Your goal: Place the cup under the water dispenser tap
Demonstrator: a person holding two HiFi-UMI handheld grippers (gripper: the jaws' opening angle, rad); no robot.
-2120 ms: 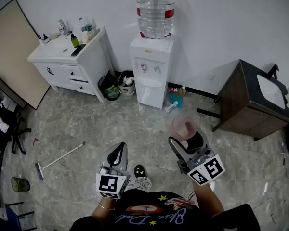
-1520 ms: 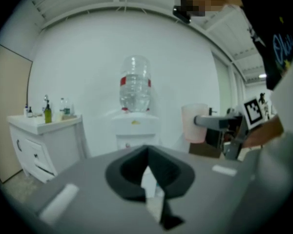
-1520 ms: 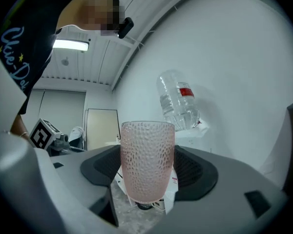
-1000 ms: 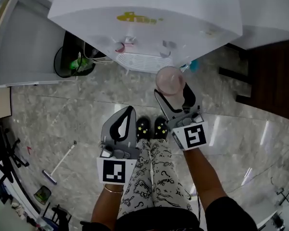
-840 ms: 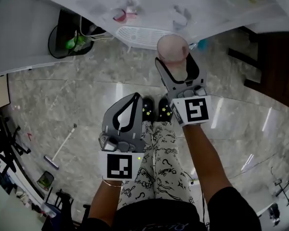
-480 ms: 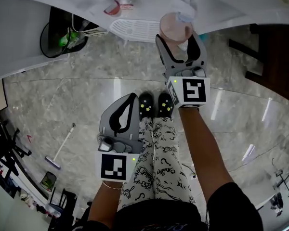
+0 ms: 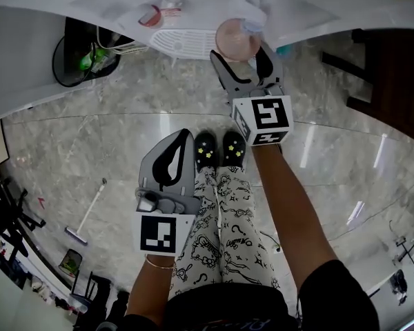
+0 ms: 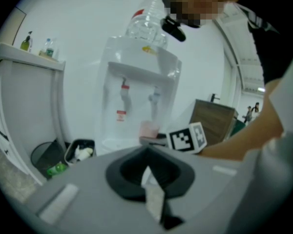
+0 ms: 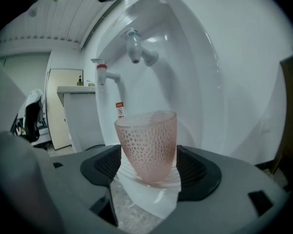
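Gripping pink cup [image 9: 146,145] between jaws of right hand-held gripper [image 9: 149,168], beneath tap [image 9: 136,47], left hand-held gripper [image 8: 147,178] closed

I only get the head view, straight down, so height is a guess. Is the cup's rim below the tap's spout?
Observer: Yes. In the right gripper view the cup has its rim below the tap, with a gap between them.
Operator: Which tap is that?
Observer: From the side, the left gripper view shows it is the blue-handled one; the red tap stands off to the side.
Operator: Grip okay?
Observer: The right gripper has its jaws shut on the cup's lower half, one on each side.
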